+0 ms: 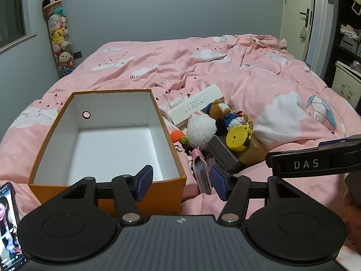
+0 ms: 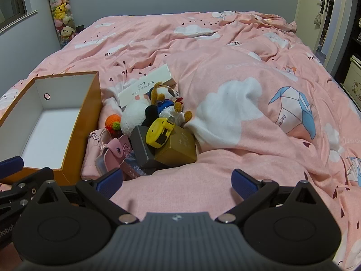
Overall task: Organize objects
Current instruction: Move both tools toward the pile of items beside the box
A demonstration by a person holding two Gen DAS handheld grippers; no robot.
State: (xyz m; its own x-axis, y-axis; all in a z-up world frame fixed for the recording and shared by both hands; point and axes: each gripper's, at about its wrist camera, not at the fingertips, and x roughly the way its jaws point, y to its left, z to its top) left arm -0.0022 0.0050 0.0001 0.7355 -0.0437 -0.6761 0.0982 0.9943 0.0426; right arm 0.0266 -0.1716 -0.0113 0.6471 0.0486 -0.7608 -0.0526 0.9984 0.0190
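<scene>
1. Where the pink quilt (image 1: 225, 72) spreads over the bed, it lies rumpled, printed with white clouds, small dark hearts and a folded-paper bird; a thick fold rises on the right side.
2. An orange box (image 1: 108, 189) with a white inside sits on the quilt at the near left, its top open and nothing in it; a round hole pierces its far wall.
3. Just beside the box's right wall lies a heap of small things — a long white carton (image 1: 196, 105) at the back, a brown plush bear (image 1: 222, 110) in blue clothes, a white plush (image 1: 200, 132), an orange crochet piece (image 1: 177, 136), a yellow tape measure (image 1: 238, 139) resting on a gold box (image 2: 178, 149) and touching a grey box (image 2: 141, 146), and a pink pouch (image 2: 118, 150) nearest the camera.
4. The left gripper (image 1: 180, 184) hovers over the box's near right corner, jaws apart with nothing between the blue pads.
5. The right gripper (image 2: 177, 180) hangs over bare quilt in front of the heap, jaws spread wide and empty.
6. A grey wall closes the far side of the room, with a tall clear tube of plush toys (image 1: 59, 36) in the left corner — a panda on top.
7. A door (image 1: 302, 9) stands at the far right, shelves beside it, and a phone (image 1: 9, 223) with a lit screen shows at the left wrist view's lower left edge.
</scene>
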